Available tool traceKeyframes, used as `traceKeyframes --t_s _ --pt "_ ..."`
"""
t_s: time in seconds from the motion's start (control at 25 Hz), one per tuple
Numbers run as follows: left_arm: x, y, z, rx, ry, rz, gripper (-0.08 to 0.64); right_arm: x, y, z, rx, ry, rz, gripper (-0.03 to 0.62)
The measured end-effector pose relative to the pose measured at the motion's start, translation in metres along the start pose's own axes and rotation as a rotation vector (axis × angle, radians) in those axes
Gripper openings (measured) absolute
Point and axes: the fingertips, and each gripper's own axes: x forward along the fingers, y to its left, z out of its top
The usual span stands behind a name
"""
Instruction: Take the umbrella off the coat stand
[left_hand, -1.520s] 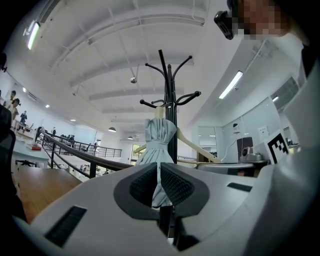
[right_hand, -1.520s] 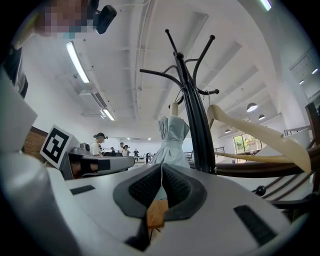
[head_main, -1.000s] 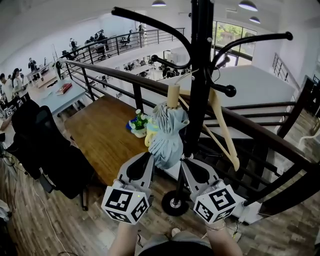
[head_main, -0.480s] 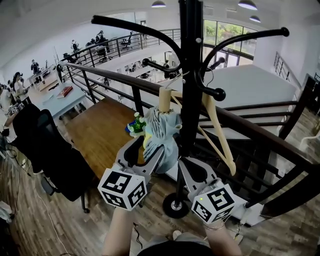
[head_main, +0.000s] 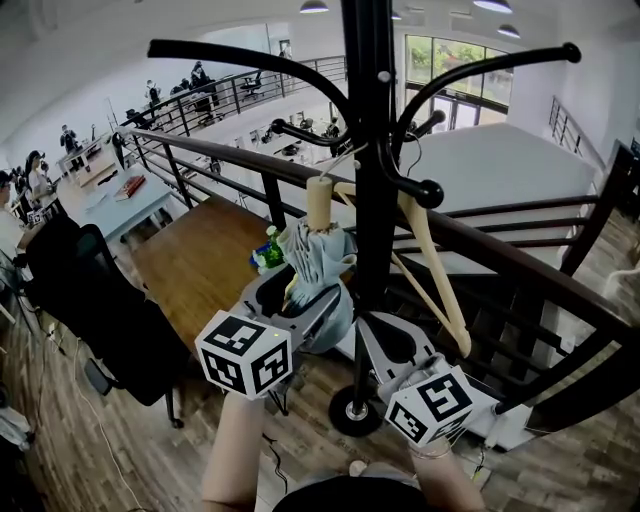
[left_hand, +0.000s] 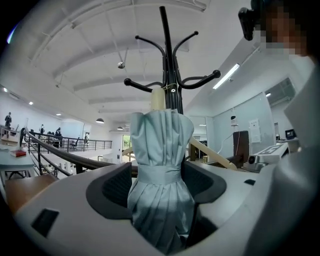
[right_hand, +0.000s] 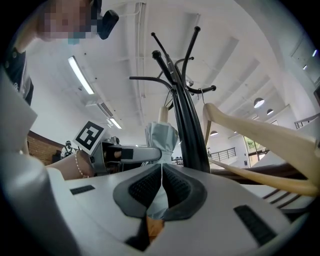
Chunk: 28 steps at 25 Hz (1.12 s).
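Grey-blue umbrella (head_main: 318, 255), lower end hidden

The coat stand (head_main: 366, 150) is cut off at 12 o'clock; the left hand-held gripper (head_main: 300, 297), jaws opening round the umbrella (head_main: 315, 255), hides its lower end.

Coat stand (head_main: 368, 150) on plank floor (head_main: 150, 450) (round base (head_main: 352, 412)); carries umbrella (head_main: 318, 258), wooden hanger (head_main: 443, 290).
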Motion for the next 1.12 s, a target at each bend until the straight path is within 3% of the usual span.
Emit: traceKeyframes --t_s 0.24,0.68,1.12 --pt "0.014 -0.001 -0.004 0.041 0.051 -0.009 0.308 0.001 -0.004 0.005 0.004 -0.022 0.002 0.029" --pt "0.03 -0.004 -0.005 0.131 0.049 0.02 0.307 0.004 -0.005 0.007 0.0 -0.03 0.011 0.029" --pt "0.016 -0.003 -0.001 0.125 -0.045 0.023 0.304 0.004 -0.005 0.008 0.001 -0.03 0.006 0.029"
